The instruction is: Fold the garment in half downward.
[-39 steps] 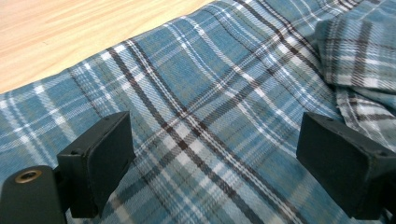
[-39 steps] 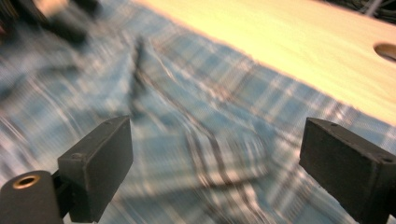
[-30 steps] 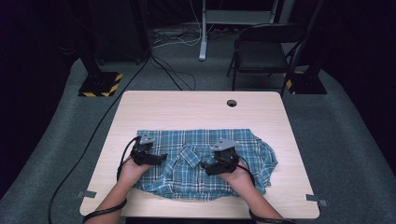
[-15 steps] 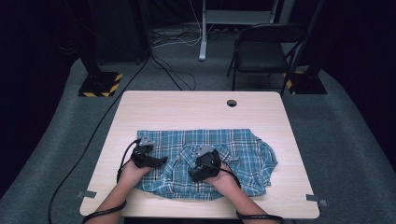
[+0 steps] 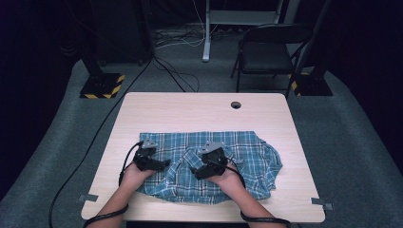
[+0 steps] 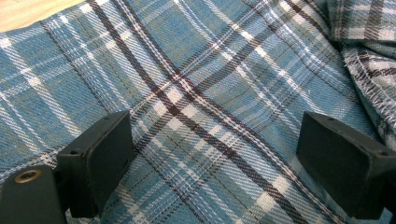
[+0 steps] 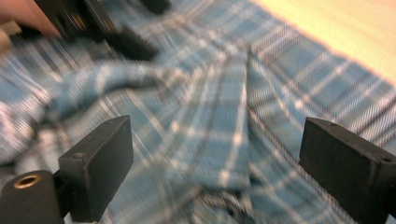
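While both sets of jaws stand wide, the left gripper (image 6: 210,163) has flat blue plaid shirt (image 6: 196,79) between them. Between the right gripper (image 7: 215,172) jaws lies a rumpled fold; beyond it, bare table (image 7: 336,28).

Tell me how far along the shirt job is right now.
Early. The plaid shirt already lies spread on the table, its right side rumpled. Both the left tongs and right tongs hover open over it, gripping nothing. No fold looks made yet.
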